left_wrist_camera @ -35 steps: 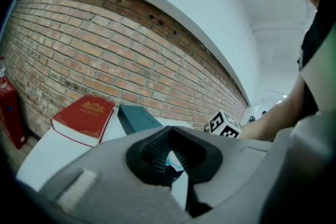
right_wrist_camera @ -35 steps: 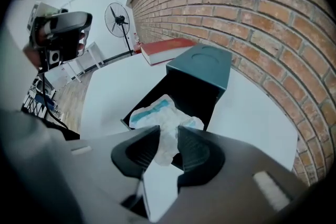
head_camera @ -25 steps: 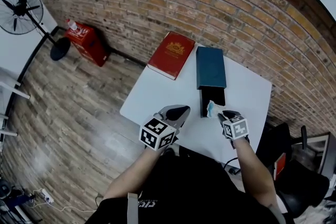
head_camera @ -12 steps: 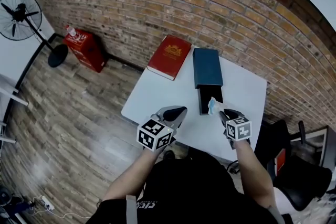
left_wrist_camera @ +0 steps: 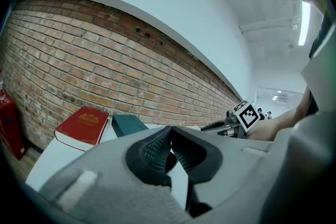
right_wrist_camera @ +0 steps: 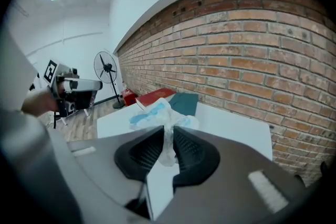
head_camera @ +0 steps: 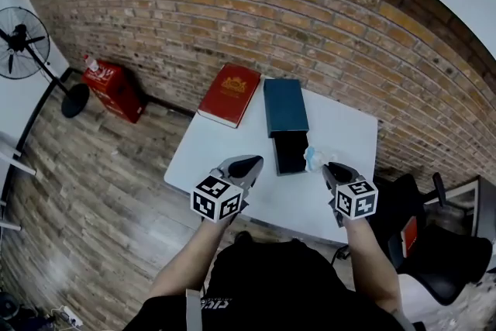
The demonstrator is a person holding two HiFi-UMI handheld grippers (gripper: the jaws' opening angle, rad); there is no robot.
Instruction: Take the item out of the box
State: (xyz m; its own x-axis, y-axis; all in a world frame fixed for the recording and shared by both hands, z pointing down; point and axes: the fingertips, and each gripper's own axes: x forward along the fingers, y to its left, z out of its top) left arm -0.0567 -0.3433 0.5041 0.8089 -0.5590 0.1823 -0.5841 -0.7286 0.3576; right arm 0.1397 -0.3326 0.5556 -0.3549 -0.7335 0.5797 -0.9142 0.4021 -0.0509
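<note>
On the white table (head_camera: 232, 143) a teal box lid (head_camera: 284, 106) lies with the open black box tray (head_camera: 291, 152) in front of it. My right gripper (head_camera: 329, 170) hangs just right of the tray, shut on a crumpled white and blue plastic packet (head_camera: 313, 159). Its jaws have just been closing with the packet between them. In the right gripper view the packet (right_wrist_camera: 159, 114) sticks up from the pinching pads of that gripper (right_wrist_camera: 169, 136). My left gripper (head_camera: 244, 165) hovers over the table's near edge, shut, with nothing in it (left_wrist_camera: 170, 131).
A red book (head_camera: 229, 94) lies left of the teal lid. A brick wall runs behind the table. On the floor at the left stand a fan (head_camera: 19, 43) and a red box (head_camera: 112, 85). A black chair (head_camera: 442, 260) sits at the right.
My right gripper has risen with the packet, up and away from the black tray's near end. The left gripper has lifted slightly.
</note>
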